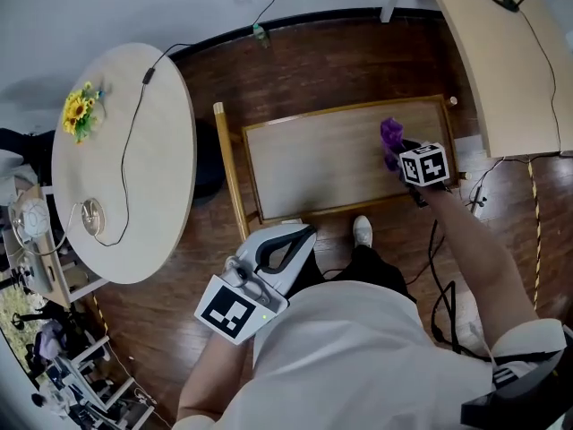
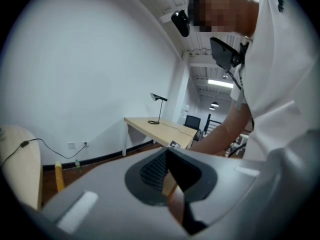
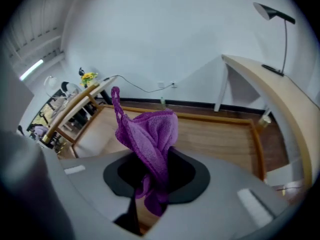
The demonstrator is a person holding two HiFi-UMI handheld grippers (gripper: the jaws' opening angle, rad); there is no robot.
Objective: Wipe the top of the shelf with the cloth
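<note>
One purple cloth (image 1: 390, 138) is clamped in the right gripper (image 1: 403, 157), at the right end of the single shelf (image 1: 322, 164), upper centre of the frame. The left gripper (image 1: 288, 243), lower centre, has its jaws together and empty. One round table (image 1: 166, 159) stands at left.

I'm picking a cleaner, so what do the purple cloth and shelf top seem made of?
The purple cloth: probably knitted microfibre, matte; its ribbed, fuzzy texture shows. The shelf top: light wood or wood-look laminate, smooth; faint grain lines, raised rim.

Right tool (image 1: 399, 156) extended, clamping cloth (image 1: 390, 134); left tool (image 1: 302, 235) closed near torso.
</note>
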